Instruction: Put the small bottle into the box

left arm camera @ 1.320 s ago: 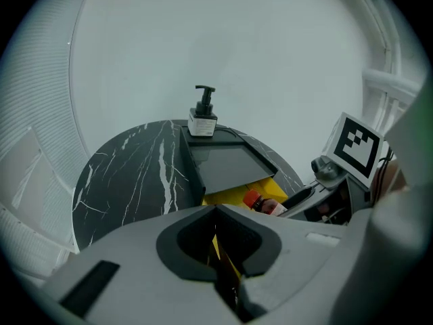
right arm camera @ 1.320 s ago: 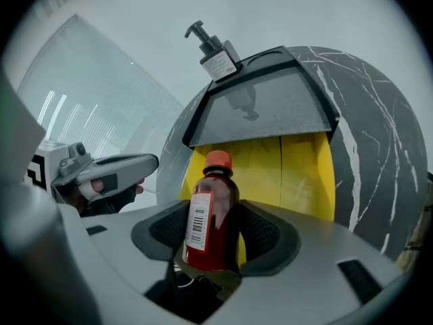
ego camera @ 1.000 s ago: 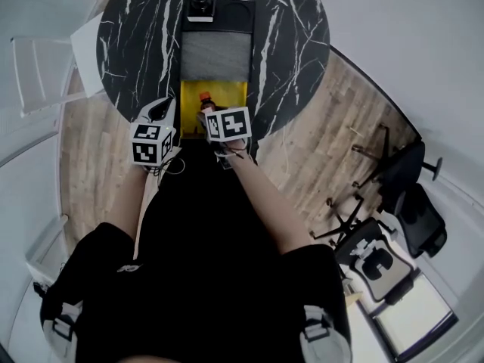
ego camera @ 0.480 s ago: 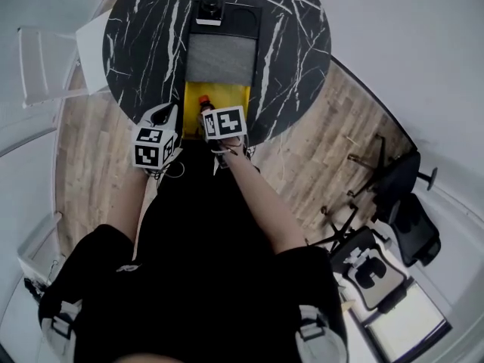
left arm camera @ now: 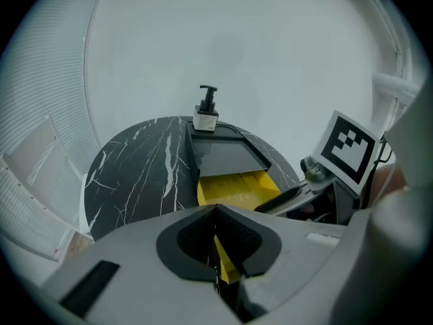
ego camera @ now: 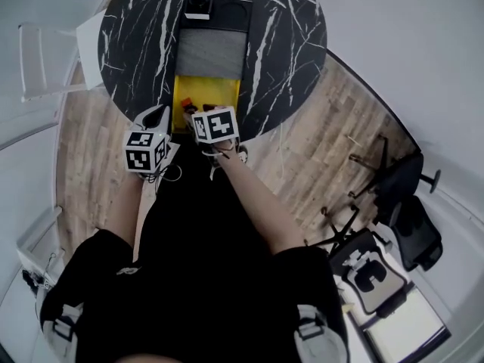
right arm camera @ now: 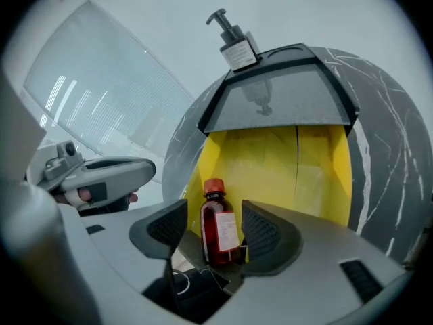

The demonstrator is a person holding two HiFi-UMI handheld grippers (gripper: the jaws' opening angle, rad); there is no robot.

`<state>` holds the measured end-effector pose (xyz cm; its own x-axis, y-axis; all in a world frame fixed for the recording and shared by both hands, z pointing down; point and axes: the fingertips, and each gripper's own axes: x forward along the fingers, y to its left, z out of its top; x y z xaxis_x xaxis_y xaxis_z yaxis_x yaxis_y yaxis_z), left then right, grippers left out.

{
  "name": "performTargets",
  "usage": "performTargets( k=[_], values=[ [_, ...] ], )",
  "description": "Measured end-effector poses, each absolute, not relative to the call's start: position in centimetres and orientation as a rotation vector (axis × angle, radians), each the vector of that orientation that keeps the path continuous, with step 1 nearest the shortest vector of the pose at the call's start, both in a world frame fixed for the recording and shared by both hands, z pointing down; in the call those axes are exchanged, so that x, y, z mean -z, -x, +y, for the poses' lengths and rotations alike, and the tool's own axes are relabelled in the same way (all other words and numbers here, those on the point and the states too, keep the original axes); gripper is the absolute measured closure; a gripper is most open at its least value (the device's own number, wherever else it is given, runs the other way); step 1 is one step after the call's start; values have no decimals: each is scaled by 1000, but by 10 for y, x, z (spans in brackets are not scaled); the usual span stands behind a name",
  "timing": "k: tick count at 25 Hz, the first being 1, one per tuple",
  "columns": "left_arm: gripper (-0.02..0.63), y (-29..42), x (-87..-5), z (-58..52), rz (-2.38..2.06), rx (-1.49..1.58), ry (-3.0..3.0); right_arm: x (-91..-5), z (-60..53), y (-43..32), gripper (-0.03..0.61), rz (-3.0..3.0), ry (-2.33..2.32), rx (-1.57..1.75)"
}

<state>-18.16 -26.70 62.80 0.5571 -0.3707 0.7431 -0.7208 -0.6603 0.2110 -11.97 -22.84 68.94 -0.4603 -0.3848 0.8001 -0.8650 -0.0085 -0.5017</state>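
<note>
We see the small bottle upright between the jaws of the right gripper. It is dark reddish-brown and translucent, with an orange-red screw cap on a short neck and a pale label across its front. The jaws are opening. A clear gap shows between the left pad and the glass, and the right pad lies close beside the label without seeming to press on it. The bottle stands at the near left end of the yellow box, with the yellow floor and left wall behind it. Its base is hidden behind the gripper body, so we cannot tell whether it rests on the box floor.

The box is open at its near half, and a grey panel in a black frame covers the far half. Beyond that stands a pump bottle with a black head. Everything sits on a round black marble-patterned table.

The left gripper hangs just left of the box with its jaws together at the tips and nothing between them.
</note>
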Motion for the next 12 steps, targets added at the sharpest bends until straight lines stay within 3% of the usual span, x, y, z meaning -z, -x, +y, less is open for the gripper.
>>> performTargets(
  k=[6,12],
  values=[
    [614,172,-607,-247,-976,-881,-2284,-652,-215,100,389,-1978,-1353,-1363],
    [614,154,-580,-219,-1048,-818,-2294,-615,-198,67,531,-2100,-1487,-1170]
  ],
)
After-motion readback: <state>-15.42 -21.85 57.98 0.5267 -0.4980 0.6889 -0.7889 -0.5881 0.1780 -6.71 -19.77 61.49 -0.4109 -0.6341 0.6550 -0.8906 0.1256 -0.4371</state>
